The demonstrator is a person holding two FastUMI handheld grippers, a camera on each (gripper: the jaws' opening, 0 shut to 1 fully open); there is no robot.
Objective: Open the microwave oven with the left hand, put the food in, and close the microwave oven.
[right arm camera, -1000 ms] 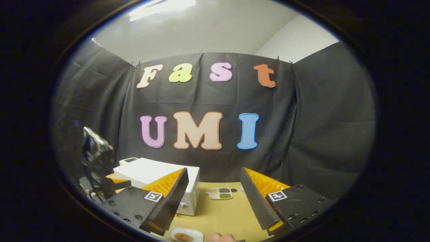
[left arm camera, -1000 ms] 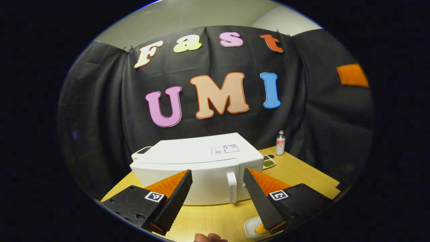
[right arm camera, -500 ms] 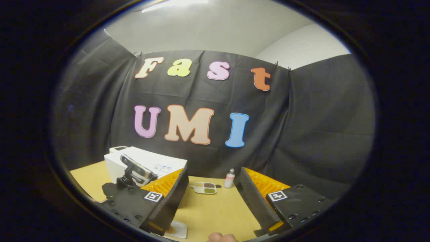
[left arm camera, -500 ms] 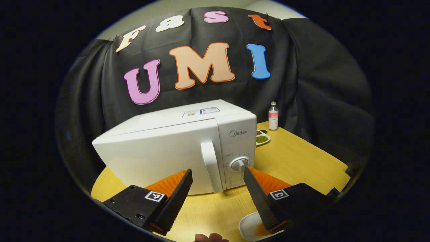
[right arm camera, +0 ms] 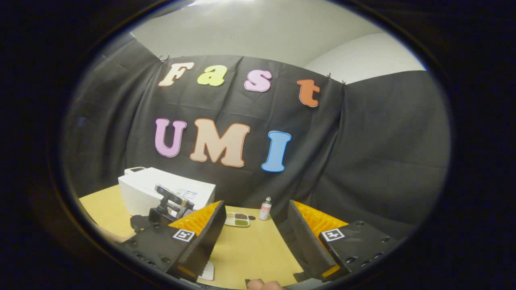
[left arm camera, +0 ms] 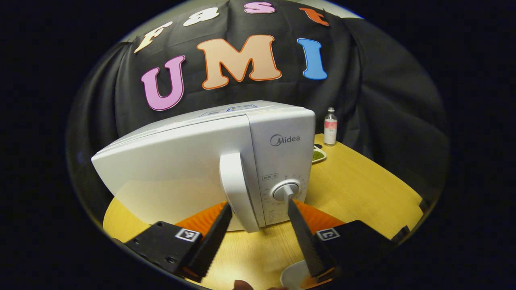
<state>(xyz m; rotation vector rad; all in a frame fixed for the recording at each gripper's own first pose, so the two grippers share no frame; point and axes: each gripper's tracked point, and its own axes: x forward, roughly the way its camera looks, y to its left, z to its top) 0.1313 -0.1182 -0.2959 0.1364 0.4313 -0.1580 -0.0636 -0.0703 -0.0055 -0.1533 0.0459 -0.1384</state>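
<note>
The white microwave (left arm camera: 181, 173) stands on the wooden table with its door closed. My left gripper (left arm camera: 259, 205) is open right in front of it. The door's vertical handle (left arm camera: 236, 185) sits between the fingertips, nearer the left finger, and I cannot tell whether it touches. The dial (left arm camera: 285, 190) is just above the right fingertip. A white plate with orange food (left arm camera: 292, 274) lies at the bottom edge, partly hidden by the right finger. My right gripper (right arm camera: 256, 205) is open and holds nothing above the table. In the right gripper view the microwave (right arm camera: 137, 193) is far left, and a white plate edge (right arm camera: 208, 270) peeks beside the left finger.
A small bottle (left arm camera: 330, 127) and a divided condiment tray (left arm camera: 318, 155) stand behind the microwave's right side on the table (left arm camera: 354, 189). In the right gripper view the bottle (right arm camera: 265, 208) and the tray (right arm camera: 238, 219) lie ahead. A fingertip (right arm camera: 262, 284) shows at the bottom.
My left gripper has come down and forward to the microwave, so the handle now lies between its fingers. The right gripper view has drifted, with the microwave sliding further left.
</note>
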